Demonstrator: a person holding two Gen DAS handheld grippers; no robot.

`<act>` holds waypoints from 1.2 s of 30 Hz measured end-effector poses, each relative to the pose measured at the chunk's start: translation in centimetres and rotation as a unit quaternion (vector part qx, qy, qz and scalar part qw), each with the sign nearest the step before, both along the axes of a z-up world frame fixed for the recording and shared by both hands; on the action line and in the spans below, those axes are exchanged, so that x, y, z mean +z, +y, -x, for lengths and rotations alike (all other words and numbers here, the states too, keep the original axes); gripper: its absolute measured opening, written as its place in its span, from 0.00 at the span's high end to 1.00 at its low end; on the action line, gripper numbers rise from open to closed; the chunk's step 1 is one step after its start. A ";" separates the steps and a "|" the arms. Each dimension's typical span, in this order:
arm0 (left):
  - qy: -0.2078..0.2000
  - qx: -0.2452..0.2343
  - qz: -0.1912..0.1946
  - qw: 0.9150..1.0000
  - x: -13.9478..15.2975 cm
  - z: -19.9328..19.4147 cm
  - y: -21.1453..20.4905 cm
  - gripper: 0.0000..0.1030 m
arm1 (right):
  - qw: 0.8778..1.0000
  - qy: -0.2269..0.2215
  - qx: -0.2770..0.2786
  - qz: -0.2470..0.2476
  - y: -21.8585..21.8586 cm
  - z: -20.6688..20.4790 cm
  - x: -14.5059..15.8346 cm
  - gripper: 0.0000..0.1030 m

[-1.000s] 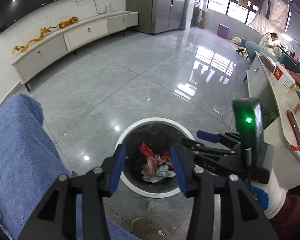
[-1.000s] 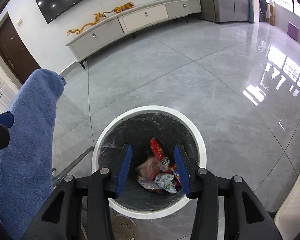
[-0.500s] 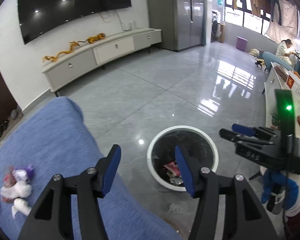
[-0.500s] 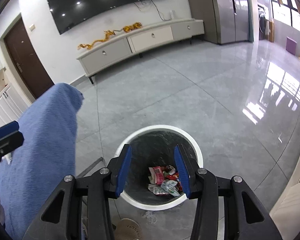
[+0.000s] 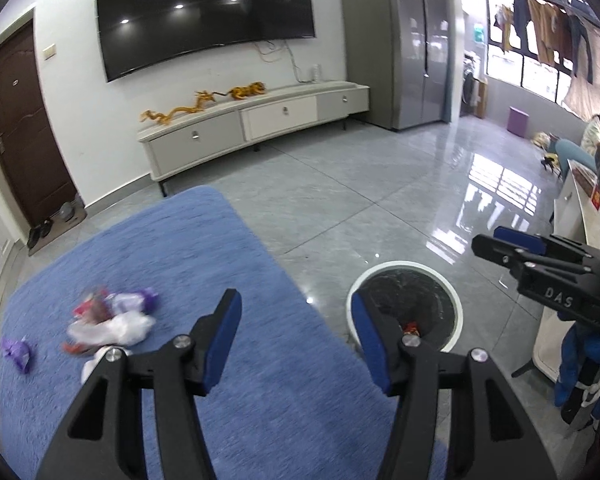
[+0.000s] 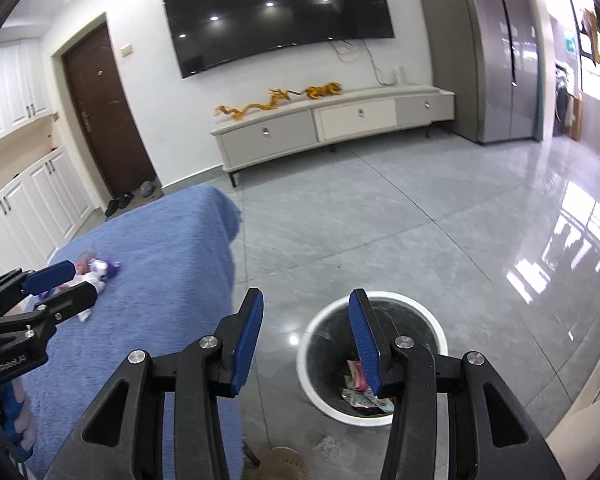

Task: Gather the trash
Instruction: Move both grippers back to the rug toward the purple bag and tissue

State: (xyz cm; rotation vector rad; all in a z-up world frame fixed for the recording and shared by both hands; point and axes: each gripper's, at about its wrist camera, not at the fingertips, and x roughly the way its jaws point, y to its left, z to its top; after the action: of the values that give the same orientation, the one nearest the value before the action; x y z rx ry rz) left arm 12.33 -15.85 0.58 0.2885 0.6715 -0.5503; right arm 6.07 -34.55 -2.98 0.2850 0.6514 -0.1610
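A heap of wrappers [image 5: 112, 318], white, purple and red, lies on a blue cloth-covered surface [image 5: 228, 264]; a lone purple wrapper [image 5: 17, 350] lies to its left. The heap also shows in the right wrist view [image 6: 96, 272]. A white-rimmed trash bin [image 5: 456, 304] with a black liner stands on the floor to the right, with wrappers inside [image 6: 360, 390]. My left gripper [image 5: 296, 344] is open and empty above the cloth's right edge. My right gripper [image 6: 306, 338] is open and empty, above the floor between cloth and bin [image 6: 436, 332].
Grey tiled floor [image 5: 380, 200] runs to a low TV cabinet [image 5: 256, 124] under a wall TV. A brown door [image 6: 104, 112] and white cupboards [image 6: 16, 216] are at left. A white counter [image 5: 572, 216] stands at right, a seated person [image 5: 598, 132] beyond it.
Both grippers rose and tilted up away from the bin. The left one swung left over the blue cloth, bringing the wrapper heap into view. Both stayed open.
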 end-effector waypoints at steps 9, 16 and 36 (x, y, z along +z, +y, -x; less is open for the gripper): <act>-0.004 0.044 0.028 0.999 0.9 0.2 5.8 0.46 | 0.999 -0.005 0.042 0.019 5.0 -0.3 2.1 0.57; 0.001 0.090 0.049 0.995 0.6 -0.4 11.4 0.41 | 0.996 -0.003 0.082 0.037 9.4 -1.6 3.2 0.56; 0.030 0.243 0.078 0.966 -3.2 -6.2 27.8 0.38 | 0.975 0.047 0.210 0.048 22.5 -9.8 0.8 0.51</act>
State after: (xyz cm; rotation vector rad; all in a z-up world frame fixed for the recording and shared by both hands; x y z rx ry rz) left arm 18.54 11.94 -2.59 -0.0451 0.7221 -0.1398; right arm 15.85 -12.01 -2.23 0.0410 0.7809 0.2007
